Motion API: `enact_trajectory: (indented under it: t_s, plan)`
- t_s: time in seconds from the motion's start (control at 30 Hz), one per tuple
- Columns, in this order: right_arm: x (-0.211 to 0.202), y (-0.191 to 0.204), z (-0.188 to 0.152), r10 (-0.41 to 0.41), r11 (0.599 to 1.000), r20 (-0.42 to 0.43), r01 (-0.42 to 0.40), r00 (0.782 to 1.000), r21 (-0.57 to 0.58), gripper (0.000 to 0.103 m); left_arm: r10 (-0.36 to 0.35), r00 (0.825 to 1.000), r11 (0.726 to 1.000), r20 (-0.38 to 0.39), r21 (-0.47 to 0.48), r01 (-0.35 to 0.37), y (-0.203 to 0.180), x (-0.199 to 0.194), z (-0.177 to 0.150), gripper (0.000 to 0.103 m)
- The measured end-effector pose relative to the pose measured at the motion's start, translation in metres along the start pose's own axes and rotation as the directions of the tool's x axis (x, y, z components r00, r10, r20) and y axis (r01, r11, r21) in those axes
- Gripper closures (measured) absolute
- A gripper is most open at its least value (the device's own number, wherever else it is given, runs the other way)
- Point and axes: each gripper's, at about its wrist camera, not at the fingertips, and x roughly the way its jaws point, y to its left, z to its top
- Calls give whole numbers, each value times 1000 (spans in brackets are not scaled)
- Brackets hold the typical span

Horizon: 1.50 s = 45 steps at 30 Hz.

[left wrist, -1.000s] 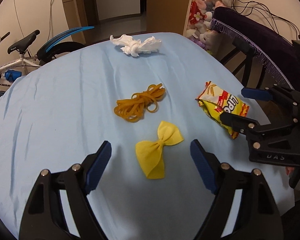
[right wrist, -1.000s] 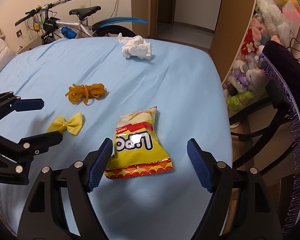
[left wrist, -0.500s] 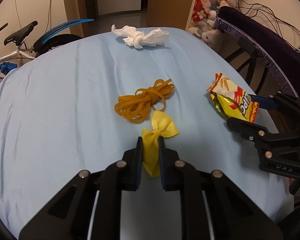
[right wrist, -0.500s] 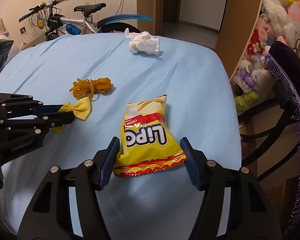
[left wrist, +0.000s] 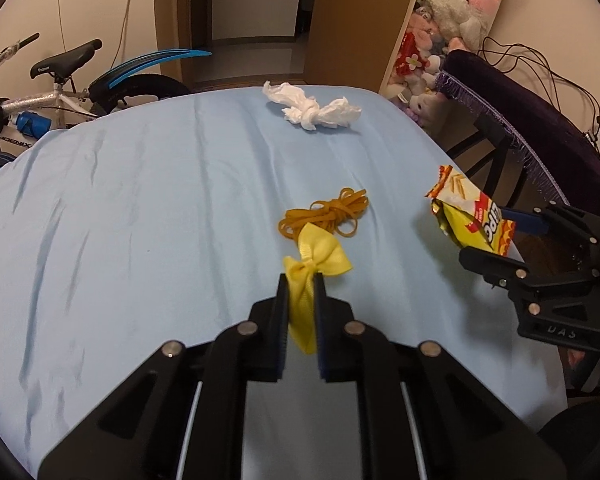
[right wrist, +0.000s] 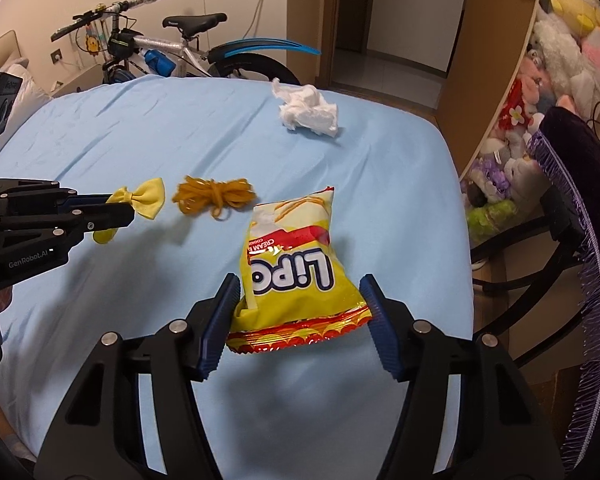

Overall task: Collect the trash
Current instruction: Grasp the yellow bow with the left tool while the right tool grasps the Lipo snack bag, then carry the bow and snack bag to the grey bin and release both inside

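Right wrist view, table (right wrist: pixel 100 128): your blue sheet carries everything.
Snack bag (right wrist: pixel 296 268): lifted, your right gripper (right wrist: pixel 302 320) clamps its sides.
Tissue (left wrist: pixel 312 106): far edge.
Rubber bands (left wrist: pixel 326 214): centre.
Bow (left wrist: pixel 310 268): your left gripper (left wrist: pixel 301 312) pinches it.

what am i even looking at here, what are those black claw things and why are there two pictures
The black claws are hand-held grippers: a person holds one in each hand, and each carries a wide-angle camera looking along its two fingers. That gives two pictures of the same blue-covered table, one per gripper.

In the left camera's picture, the left gripper is shut on a yellow bow, lifted off the cloth. In the right camera's picture, the right gripper has its fingers either side of a yellow snack bag, which looks raised off the cloth.

Still lying on the table are a bundle of rubber bands and a crumpled white tissue. A bicycle stands behind.
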Motion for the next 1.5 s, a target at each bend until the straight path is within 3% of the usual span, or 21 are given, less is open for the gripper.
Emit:
enact_trajectory:
  t_s: [0.4, 0.67, 0.87, 1.0, 1.17, 1.37, 1.5]
  plan:
    - [-55, 65, 37, 3, 985, 78, 10, 997, -172, 44, 78, 995, 995, 69, -73, -73, 55, -92, -22, 91]
    - [-93, 133, 74, 133, 970, 138, -101, 981, -221, 44, 195, 973, 971, 124, -167, -174, 117, -178, -52, 91]
    - [-116, 216, 89, 235, 929, 154, -174, 960, -328, 44, 295, 944, 935, 148, -250, -253, 169, -245, -86, 91]
    - [-130, 278, 94, 313, 888, 152, -232, 938, -396, 44, 371, 917, 898, 150, -308, -313, 205, -292, -118, 91]
    - [-145, 355, 97, 418, 821, 135, -311, 898, -478, 44, 478, 868, 834, 135, -380, -400, 246, -353, -159, 91]
    - [-163, 452, 98, 533, 719, 90, -394, 842, -573, 44, 593, 800, 733, 91, -471, -490, 286, -424, -217, 91]
    - [-177, 509, 98, 598, 649, 53, -444, 800, -618, 44, 641, 766, 664, 48, -535, -522, 307, -466, -253, 91]
